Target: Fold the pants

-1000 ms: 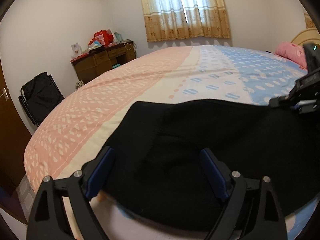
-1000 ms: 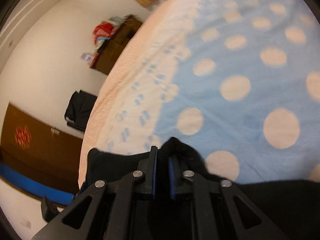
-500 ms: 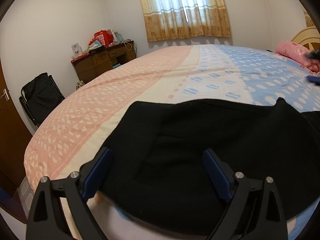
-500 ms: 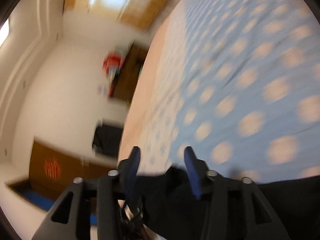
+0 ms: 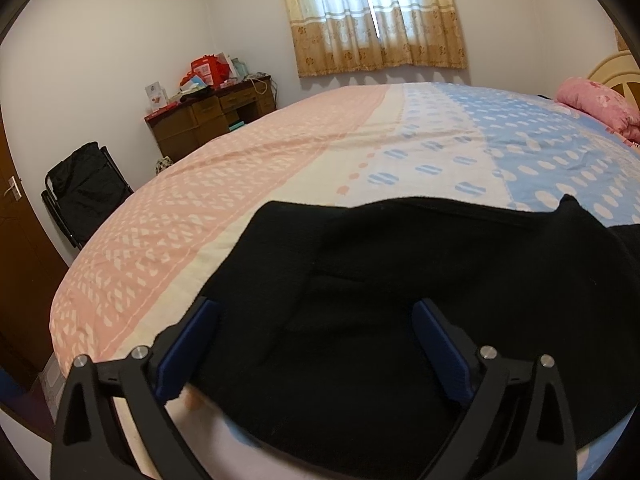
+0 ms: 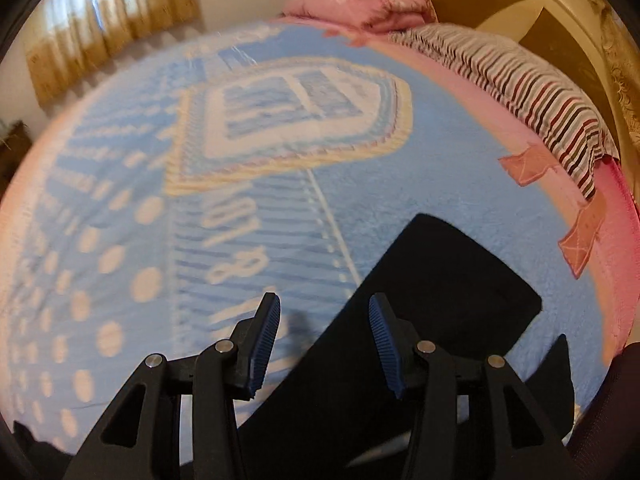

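Black pants (image 5: 400, 260) lie spread on the near part of the bed (image 5: 280, 168). My left gripper (image 5: 314, 308) hovers low over their near left end. Its jaws are opening wide, the blue pads (image 5: 188, 348) straddle the cloth without pressing it. In the right wrist view one black pant leg (image 6: 452, 280) stretches away to a squared end on the blue blanket (image 6: 200, 200). My right gripper (image 6: 324, 300) points steeply down above that leg's left edge. It is open, and nothing is pinched between its fingers.
A pink pillow (image 5: 600, 104) and a striped cloth (image 6: 540, 100) lie by the headboard (image 6: 520, 0). A cluttered wooden desk (image 5: 208, 116) stands against the far wall under the curtained window (image 5: 376, 16). A chair with a dark garment (image 5: 84, 192) stands beside a brown door (image 5: 12, 200).
My right gripper has let go of the pants' edge, opened, and swung right toward the headboard end, leaving the left wrist view. The left jaws have spread a little wider.
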